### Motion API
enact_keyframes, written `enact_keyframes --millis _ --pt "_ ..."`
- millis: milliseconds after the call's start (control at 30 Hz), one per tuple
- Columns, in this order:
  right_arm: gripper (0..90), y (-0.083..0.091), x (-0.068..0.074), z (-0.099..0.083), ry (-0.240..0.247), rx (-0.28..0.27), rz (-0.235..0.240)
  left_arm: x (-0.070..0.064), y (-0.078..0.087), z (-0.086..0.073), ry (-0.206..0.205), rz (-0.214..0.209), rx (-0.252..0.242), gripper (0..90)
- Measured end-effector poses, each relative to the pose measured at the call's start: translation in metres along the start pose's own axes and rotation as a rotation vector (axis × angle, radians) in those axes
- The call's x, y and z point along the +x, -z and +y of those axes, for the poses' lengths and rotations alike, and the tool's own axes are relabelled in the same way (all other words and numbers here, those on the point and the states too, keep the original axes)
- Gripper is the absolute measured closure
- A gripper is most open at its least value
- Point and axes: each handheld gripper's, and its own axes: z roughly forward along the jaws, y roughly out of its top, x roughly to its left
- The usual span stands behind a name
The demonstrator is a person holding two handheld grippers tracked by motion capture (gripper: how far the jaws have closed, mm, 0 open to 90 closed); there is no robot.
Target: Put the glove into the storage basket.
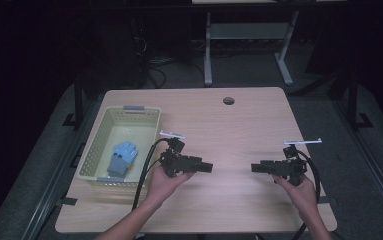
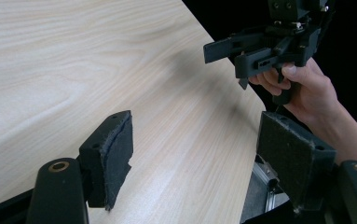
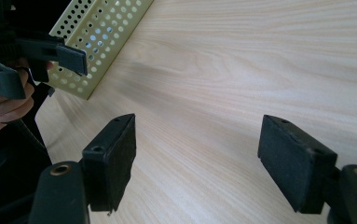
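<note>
- blue cloth (image 1: 122,157) lies crumpled in the yellow basket (image 1: 90,145), table's left side
- left gripper (image 1: 208,167) held level, pointing right, jaws apart, empty
- right gripper (image 1: 255,167) faces it, jaws apart, empty

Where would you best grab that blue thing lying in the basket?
Probably from straight above: the blue thing lies flat on the floor of the basket, whose walls block the sides. Close the jaws across its narrower grey end, nearest the person. The left gripper is closer.
</note>
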Motion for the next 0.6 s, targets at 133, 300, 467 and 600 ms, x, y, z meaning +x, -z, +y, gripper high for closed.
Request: enact_keyframes --millis 133,300,467,600 --pt "26.9 0.004 -0.002 -0.005 -0.003 -0.010 -0.004 -0.001 -0.003 -0.005 -0.010 0.001 -0.003 26.9" --pt "26.7 0.009 -0.004 -0.012 -0.002 -0.017 -0.008 -0.002 -0.006 -0.011 -0.019 -0.003 -0.009 26.9" --pt "26.5 0.013 -0.008 -0.020 -0.007 -0.022 -0.011 -0.002 -0.009 -0.019 -0.030 -0.003 -0.006 27.0" --pt "26.5 0.015 -0.011 -0.027 -0.010 -0.024 -0.013 -0.003 -0.010 -0.024 -0.037 -0.005 -0.008 27.1"
